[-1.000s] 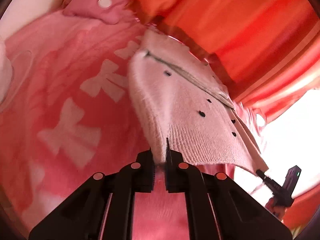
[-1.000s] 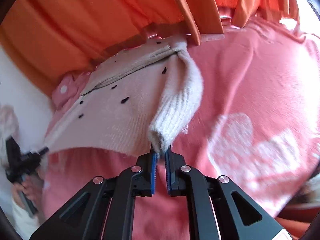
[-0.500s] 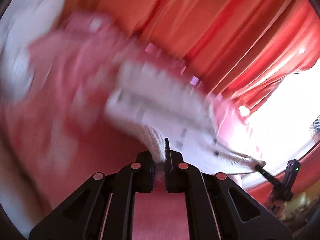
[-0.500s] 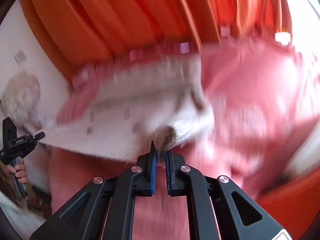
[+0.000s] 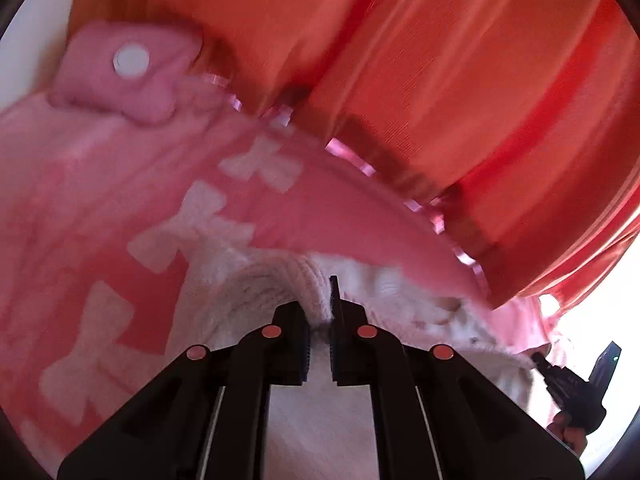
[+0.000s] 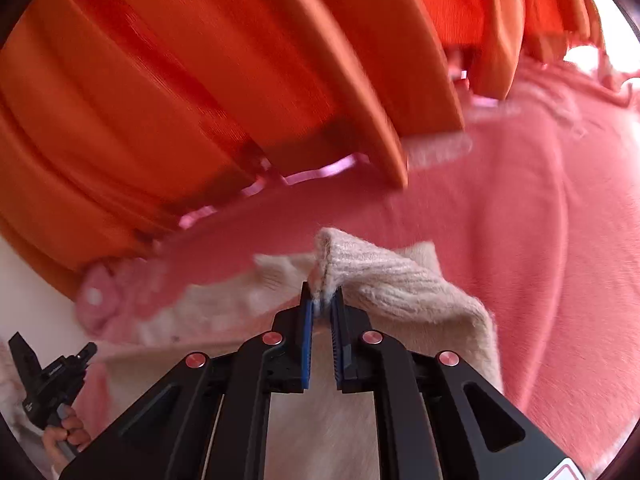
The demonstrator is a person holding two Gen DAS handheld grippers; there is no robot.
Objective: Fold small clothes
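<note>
A small cream knit cardigan [image 5: 256, 284] lies bunched on a pink blanket [image 5: 100, 200] with pale bow shapes. My left gripper [image 5: 319, 320] is shut on one ribbed edge of it. My right gripper [image 6: 322, 312] is shut on another edge of the cardigan [image 6: 400, 292], whose knit folds over to the right of the fingers. The cardigan hangs slack between the two grippers. The right gripper also shows at the lower right of the left wrist view [image 5: 576, 384], and the left gripper at the lower left of the right wrist view [image 6: 52, 376].
Orange curtains [image 5: 400, 60] hang right behind the blanket, also in the right wrist view [image 6: 200, 80]. A pink bow-shaped cushion [image 5: 128, 72] with a white button lies at the blanket's far left. A white wall [image 5: 28, 40] is at the left.
Both grippers have swung the cardigan forward and down toward the curtains. The flat, spread cardigan with its dark buttons showing is now bunched close to the fingers.
</note>
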